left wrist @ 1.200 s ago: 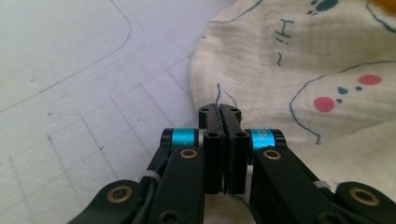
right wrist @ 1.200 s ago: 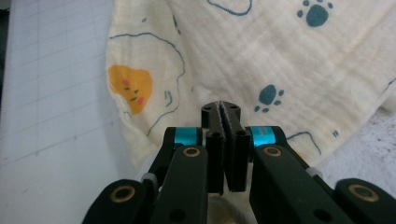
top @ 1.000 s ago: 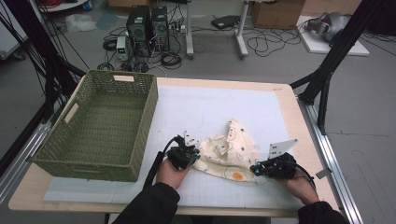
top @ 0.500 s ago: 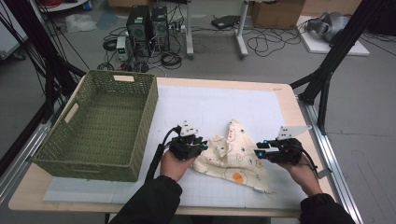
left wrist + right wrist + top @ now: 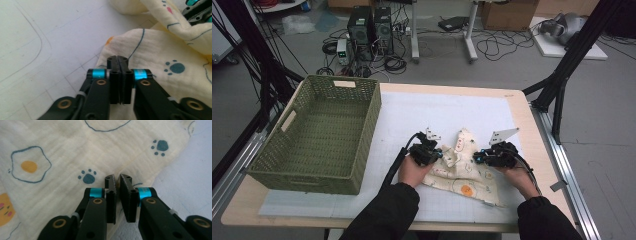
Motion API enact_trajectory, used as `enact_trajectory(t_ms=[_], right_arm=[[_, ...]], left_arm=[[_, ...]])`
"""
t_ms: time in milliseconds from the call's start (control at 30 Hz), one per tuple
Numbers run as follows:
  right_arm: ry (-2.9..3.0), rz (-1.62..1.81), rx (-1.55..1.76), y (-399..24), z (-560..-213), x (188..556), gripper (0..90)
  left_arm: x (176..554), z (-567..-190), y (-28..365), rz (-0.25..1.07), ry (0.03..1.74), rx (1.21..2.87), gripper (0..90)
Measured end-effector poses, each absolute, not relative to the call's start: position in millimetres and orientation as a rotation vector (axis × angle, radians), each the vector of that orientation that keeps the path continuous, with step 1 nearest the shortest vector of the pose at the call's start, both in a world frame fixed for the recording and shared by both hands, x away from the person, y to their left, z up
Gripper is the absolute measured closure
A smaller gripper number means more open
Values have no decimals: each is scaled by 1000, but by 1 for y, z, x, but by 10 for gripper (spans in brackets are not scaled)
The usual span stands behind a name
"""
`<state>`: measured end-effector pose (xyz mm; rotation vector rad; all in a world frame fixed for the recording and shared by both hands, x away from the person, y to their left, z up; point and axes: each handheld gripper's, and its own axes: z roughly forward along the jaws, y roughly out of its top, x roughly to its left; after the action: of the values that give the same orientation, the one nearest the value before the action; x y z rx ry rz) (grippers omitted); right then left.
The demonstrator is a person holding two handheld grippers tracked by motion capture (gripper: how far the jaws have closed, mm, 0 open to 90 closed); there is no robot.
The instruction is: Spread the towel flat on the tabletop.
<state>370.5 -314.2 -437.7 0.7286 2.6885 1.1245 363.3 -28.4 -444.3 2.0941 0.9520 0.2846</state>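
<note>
A cream cloth [image 5: 464,172] printed with fried eggs and paw marks lies crumpled on the white mat. My left gripper [image 5: 439,154] is at its left side and has just closed. In the left gripper view the jaws [image 5: 117,58] meet flush at the cloth's [image 5: 162,50] folded edge, pinching it. My right gripper [image 5: 477,157] is at the cloth's right side and has also just closed. In the right gripper view the jaws [image 5: 117,178] keep a thin slit with the cloth's [image 5: 62,182] edge running into it.
A green woven basket [image 5: 373,117] stands on the left of the table. The white mat [image 5: 412,115] covers most of the tabletop. A black frame leg [image 5: 557,95] rises by the far right corner. Computers and cables lie on the floor beyond.
Both hands moved away from the table's near edge, up along the cloth's two sides. The cloth's left part has bunched up beside the left gripper.
</note>
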Motion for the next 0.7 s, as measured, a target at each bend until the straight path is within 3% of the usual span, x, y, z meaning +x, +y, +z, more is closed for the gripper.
enact_trajectory(t_ms=[167, 500, 700], right_arm=[[2696, 1140, 731, -316, -436, 370, 879], [2680, 1175, 670, -320, -423, 354, 881], [2698, 1150, 660, -327, -425, 334, 882]], left_arm=[[359, -440, -26, 358, 970, 2117, 898], [337, -427, 14, 464, 1041, 2039, 898], [320, -430, 26, 440, 1053, 2040, 898]])
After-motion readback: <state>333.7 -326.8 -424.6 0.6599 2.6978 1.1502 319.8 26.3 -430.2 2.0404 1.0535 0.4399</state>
